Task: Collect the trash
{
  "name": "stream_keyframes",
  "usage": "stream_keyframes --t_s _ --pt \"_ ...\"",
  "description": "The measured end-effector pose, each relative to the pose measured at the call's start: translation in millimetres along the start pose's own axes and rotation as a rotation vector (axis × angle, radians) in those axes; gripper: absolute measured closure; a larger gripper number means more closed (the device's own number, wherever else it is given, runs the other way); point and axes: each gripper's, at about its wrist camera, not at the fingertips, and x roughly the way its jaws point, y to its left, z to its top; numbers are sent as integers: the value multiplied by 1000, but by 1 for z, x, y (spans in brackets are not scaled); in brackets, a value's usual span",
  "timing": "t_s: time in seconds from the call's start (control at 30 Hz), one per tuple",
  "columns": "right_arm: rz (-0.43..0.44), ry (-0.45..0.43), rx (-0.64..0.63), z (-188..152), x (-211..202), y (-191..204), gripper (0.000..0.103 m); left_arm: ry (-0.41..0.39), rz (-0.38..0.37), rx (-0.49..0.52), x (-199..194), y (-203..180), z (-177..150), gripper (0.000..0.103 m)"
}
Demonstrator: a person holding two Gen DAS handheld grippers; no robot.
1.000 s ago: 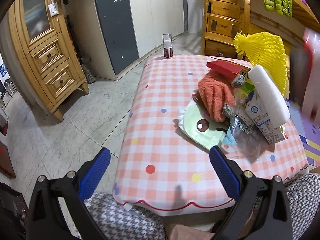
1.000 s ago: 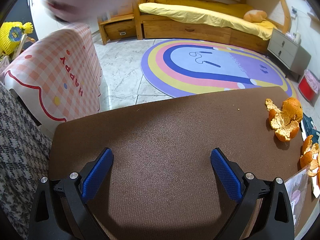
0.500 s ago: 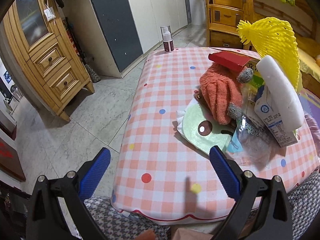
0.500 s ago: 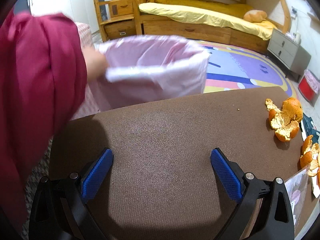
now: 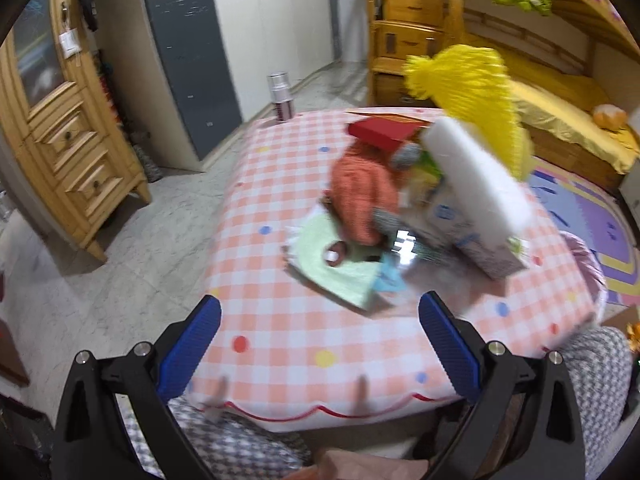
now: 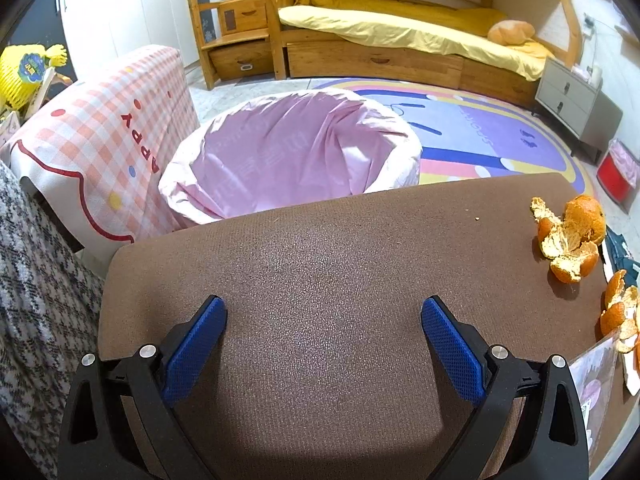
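Note:
A bin lined with a pink bag (image 6: 296,156) stands on the floor between the brown table (image 6: 340,280) and the checked table (image 6: 100,128). Orange peels (image 6: 572,236) and more peel (image 6: 620,312) lie at the brown table's right edge. My right gripper (image 6: 322,344) is open and empty over the brown table. My left gripper (image 5: 318,344) is open and empty over the near edge of the checked table (image 5: 280,320), short of a pile of trash: a milk carton (image 5: 472,236), a white foam block (image 5: 480,176), yellow foam netting (image 5: 476,92), a green paper (image 5: 340,264) and clear wrapper (image 5: 420,256).
An orange knitted cloth (image 5: 364,196) and a red box (image 5: 380,130) lie in the pile. A small bottle (image 5: 282,96) stands at the far edge. A wooden cabinet (image 5: 60,128) is at left; a bed (image 6: 400,28), a rug (image 6: 500,144), a nightstand (image 6: 576,100) are beyond.
A person's arm brought the pink-lined bin in and set it on the floor between the tables, then withdrew. The left view has swung right. The right gripper has stayed still.

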Motion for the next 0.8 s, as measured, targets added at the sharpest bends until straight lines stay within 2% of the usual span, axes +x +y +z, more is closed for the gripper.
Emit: stream_keyframes --t_s 0.33,0.47,0.6,0.7,0.77,0.8 --pt "-2 0 0 0 -1 1 6 5 -100 80 -22 -36 -12 7" --pt "-3 1 0 0 -1 2 6 -20 -75 107 -37 -40 -17 7" --pt "1 1 4 0 0 0 6 -40 -49 87 -49 -31 -20 7" --pt "0 36 40 15 -9 1 6 -49 -46 70 -55 -23 -20 7" --pt "5 -45 3 39 -46 19 6 -57 -48 64 -60 -20 -19 7" --pt "14 -116 -42 58 -79 38 6 -56 -48 63 -62 -19 -17 7"
